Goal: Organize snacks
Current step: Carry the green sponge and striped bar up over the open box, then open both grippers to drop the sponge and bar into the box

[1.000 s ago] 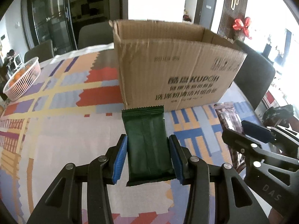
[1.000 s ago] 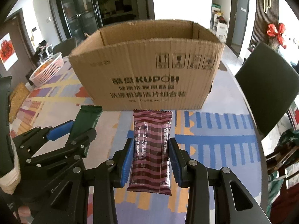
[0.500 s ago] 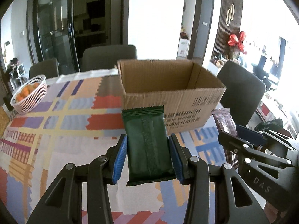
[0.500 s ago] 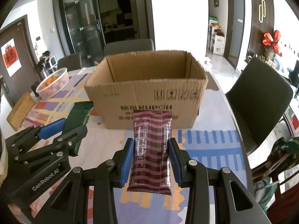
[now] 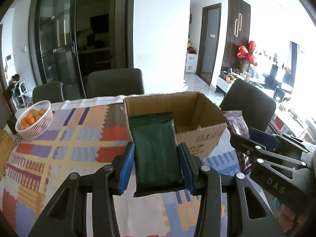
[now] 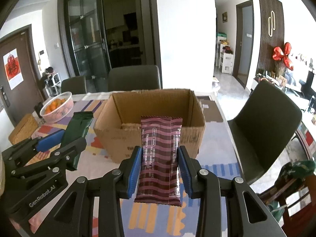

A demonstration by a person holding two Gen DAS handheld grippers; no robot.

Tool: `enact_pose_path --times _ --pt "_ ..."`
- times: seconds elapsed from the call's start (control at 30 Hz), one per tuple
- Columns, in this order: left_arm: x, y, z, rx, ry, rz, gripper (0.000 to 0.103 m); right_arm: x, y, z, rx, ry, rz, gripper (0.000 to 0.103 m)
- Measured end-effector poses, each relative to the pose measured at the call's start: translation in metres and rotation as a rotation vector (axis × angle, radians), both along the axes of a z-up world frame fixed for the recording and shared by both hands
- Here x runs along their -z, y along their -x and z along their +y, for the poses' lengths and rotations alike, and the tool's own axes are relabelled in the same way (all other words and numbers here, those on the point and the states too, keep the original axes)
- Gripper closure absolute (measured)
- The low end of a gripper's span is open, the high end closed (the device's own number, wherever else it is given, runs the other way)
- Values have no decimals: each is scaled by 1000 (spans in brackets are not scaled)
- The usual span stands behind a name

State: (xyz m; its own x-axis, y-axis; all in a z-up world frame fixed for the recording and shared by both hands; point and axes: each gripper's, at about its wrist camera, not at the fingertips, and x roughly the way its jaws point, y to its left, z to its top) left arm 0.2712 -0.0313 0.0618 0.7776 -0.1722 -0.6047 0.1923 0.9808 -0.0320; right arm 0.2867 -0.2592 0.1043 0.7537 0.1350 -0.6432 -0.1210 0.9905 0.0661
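Patchwork tablecloth (image 5: 59,144), cardboard box (image 6: 150,106) open. Left gripper (image 5: 156,165) pinches green snack pack (image 5: 156,152), right gripper (image 6: 160,167) maroon snack bar (image 6: 160,158); light, crinkly, slippery film, mid-body side grip looks best.

A white basket (image 5: 36,127) of oranges (image 5: 29,118) is set on the colourful tablecloth (image 5: 65,148). Dark chairs (image 6: 264,130) are placed around the table.

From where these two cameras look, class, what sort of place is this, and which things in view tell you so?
Most likely a home dining area: a dining table under a patchwork cloth, upholstered chairs round it, and a basket of oranges. Glass sliding doors behind appear to open onto a kitchen.
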Motion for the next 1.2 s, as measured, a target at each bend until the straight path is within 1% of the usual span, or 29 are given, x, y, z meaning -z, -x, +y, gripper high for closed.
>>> enact_pose_path --times 0.17,0.37,0.5,0.63,0.8,1.2 --pt "-12 -15 -1 -4 -6 -2 59 -10 -15 -5 4 -7 -8 65" --pt "-24 -36 0 -10 -18 -16 59 -21 -34 -6 9 19 -25 65" --pt "-29 -52 0 -8 -13 -10 59 -32 -49 -3 5 39 -38 65" --pt "-29 -68 -1 -8 -14 0 59 -36 -64 -2 -1 58 -43 65" --pt "-23 -87 -1 -8 -22 20 59 -35 -84 -2 -8 75 -36 65" --pt "7 -128 -2 -6 -26 99 59 -11 -123 -2 -21 86 28 65"
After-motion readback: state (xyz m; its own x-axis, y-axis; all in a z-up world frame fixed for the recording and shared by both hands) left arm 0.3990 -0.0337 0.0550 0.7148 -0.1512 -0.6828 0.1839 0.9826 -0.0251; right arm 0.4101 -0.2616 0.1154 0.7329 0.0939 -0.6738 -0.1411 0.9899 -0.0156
